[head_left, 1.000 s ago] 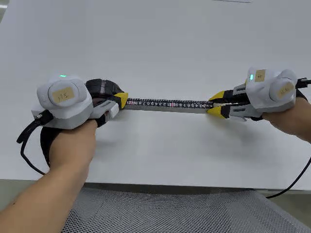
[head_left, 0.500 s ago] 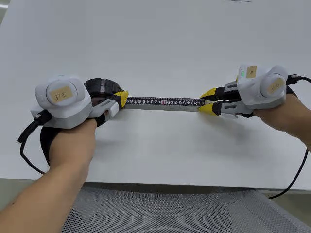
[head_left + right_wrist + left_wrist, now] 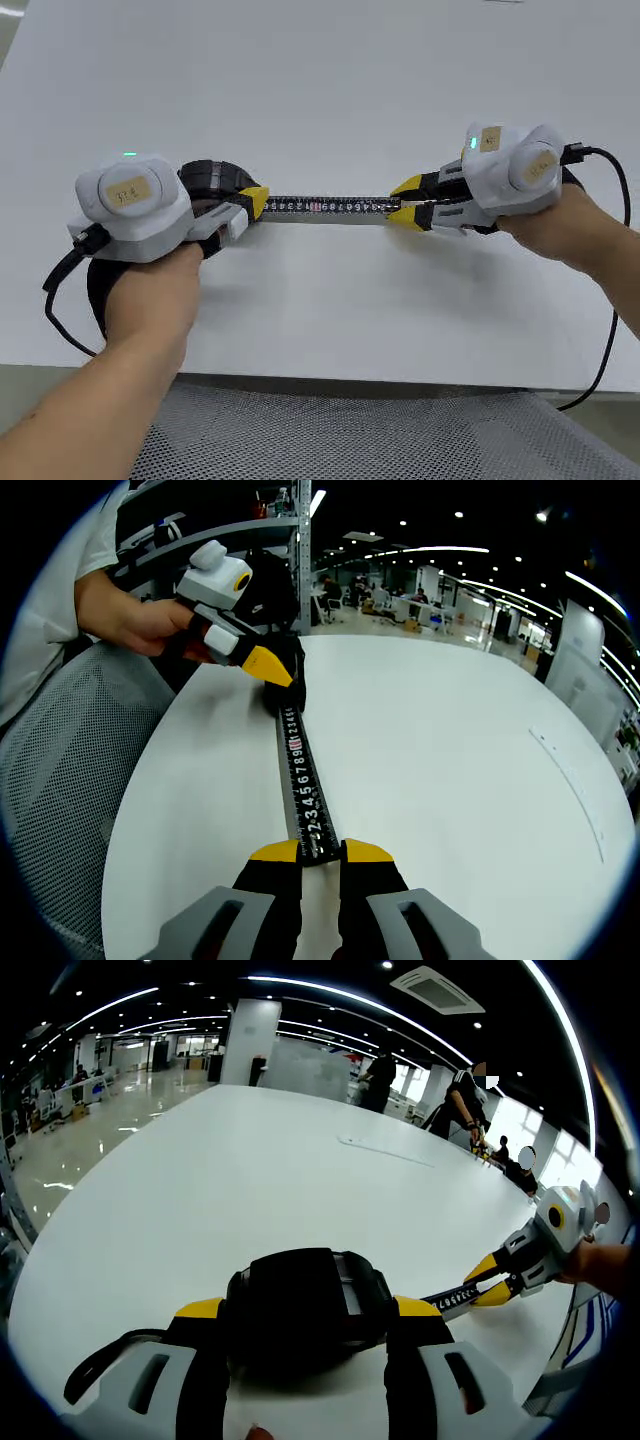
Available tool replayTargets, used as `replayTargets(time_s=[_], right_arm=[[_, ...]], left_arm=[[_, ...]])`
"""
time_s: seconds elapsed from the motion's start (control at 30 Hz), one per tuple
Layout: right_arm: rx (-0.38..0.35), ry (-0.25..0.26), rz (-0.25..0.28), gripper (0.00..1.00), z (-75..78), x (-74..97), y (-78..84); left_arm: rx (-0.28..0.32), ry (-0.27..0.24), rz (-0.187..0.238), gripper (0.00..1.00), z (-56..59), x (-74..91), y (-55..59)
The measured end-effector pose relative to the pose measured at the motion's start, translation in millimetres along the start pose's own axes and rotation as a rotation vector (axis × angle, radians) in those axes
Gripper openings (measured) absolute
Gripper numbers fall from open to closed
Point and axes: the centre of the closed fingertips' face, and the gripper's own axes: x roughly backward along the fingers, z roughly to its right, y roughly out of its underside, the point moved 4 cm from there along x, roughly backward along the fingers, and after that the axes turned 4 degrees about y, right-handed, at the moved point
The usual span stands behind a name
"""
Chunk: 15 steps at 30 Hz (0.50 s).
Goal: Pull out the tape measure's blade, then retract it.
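1. The white table (image 3: 330, 90) spreads under and far beyond the tape measure's case (image 3: 210, 178). I cannot tell whether the case rests on it or hangs just above.
2. The case is black and rounded. It looks rigid and fairly dense for its size, so it should take a firm squeeze across its flat sides. The left gripper (image 3: 308, 1312) has it that way, with the jaws clamped on either side of the body and the mouth left free.
3. The blade (image 3: 325, 206) runs from the case's mouth straight to the right, drawn out and taut. I judge it to be thin, springy steel:
   - It is stiff enough to span this gap.
   - It is quick to kink if bent sideways.
   - Its printed face is slick.
   - It is pulled back by the spring inside the case.
4. The right gripper (image 3: 320, 855) sits at the blade's end, well to the right of the case. Its yellow jaws are pinched together on the blade tip, which is the best hold. Gripping flat on the blade alone could slip, so the return should be eased in and not let go.
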Motion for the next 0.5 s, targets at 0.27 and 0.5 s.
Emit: replayTargets(time_s=[0.27, 0.5], right_arm=[[0.002, -0.011, 0.010, 0.09, -3.2, -9.8, -8.8], [0.000, -0.015, 0.022, 0.09, -4.9, -17.1, -16.3]], left_arm=[[0.000, 0.001, 0.001, 0.59, -0.3, 0.1, 0.0], [0.003, 0.003, 0.001, 0.59, -0.7, 0.3, -0.1]])
